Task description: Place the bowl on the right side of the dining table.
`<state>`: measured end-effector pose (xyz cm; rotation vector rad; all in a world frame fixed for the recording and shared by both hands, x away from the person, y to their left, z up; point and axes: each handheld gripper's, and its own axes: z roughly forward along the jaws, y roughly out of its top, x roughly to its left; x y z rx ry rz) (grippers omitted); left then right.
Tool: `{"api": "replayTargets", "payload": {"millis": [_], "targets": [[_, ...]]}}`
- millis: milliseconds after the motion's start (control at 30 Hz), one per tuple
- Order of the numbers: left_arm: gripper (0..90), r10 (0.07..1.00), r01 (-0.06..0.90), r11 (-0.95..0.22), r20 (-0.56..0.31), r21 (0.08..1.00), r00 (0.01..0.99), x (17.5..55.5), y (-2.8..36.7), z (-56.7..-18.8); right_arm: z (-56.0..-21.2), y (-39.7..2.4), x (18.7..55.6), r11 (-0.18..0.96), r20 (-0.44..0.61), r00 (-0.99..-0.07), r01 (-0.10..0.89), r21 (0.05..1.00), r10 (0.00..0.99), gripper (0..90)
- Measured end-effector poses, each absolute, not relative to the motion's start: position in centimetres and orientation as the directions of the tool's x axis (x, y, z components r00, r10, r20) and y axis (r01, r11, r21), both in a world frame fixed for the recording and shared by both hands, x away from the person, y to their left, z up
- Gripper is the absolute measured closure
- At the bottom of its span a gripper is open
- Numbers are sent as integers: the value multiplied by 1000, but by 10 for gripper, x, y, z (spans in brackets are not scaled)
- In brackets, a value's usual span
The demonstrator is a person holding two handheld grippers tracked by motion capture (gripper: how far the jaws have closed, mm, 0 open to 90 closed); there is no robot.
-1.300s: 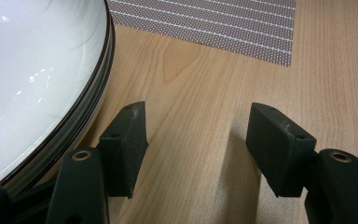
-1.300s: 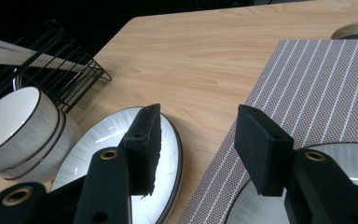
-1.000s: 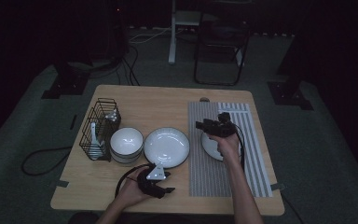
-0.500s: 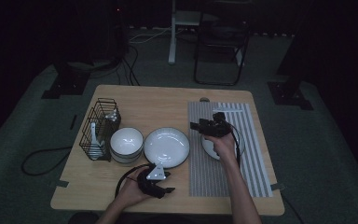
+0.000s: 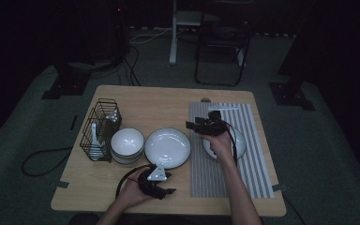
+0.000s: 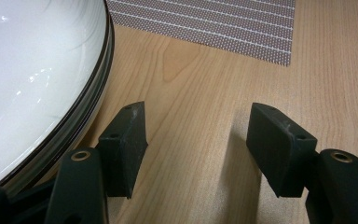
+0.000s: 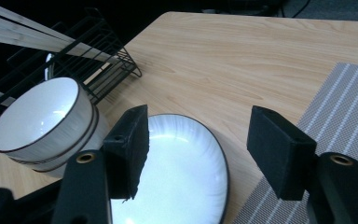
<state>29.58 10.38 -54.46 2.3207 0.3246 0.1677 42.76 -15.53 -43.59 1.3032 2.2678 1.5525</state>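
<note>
My right gripper (image 5: 190, 125) (image 7: 198, 149) hovers over the left edge of the striped mat (image 5: 215, 173), pointing left at the white plate (image 5: 167, 147) (image 7: 177, 172). Its jaws have just been opening and stand open with nothing between them. A small white dish (image 5: 239, 143) lies on the mat under that hand. Near the table's front edge my left gripper (image 5: 171, 183) (image 6: 198, 149) rests open over bare wood, just in front of the plate (image 6: 28, 84). Stacked white bowls (image 5: 127, 145) (image 7: 42, 121) stand left of the plate.
A black wire rack (image 5: 101, 129) (image 7: 88, 60) holding spoons stands at the table's left. The wooden table (image 5: 159, 101) has free room at the back. A chair and stands sit on the dark floor behind.
The right hand and gripper have moved left, off the small dish toward the plate, and the dish now shows to the right of the hand. The left gripper has kept still.
</note>
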Motion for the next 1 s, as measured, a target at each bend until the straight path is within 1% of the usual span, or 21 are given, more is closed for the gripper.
{"api": "replayTargets", "payload": {"millis": [67,167,633,1000], "targets": [[387,283,181,-670,23,720,959,296,104,-545,-435,-153,428,120,360,-637,583,804,681,423],[386,283,179,-670,25,720,959,296,104,-545,-435,-149,429,119,369,-638,589,800,675,434],[385,279,178,-672,24,718,960,296,104,-544,-429,-124,431,165,350,-668,580,797,656,423],[386,277,176,-673,24,718,961,296,104,-544,-430,-109,433,179,353,-678,583,792,644,423]]}}
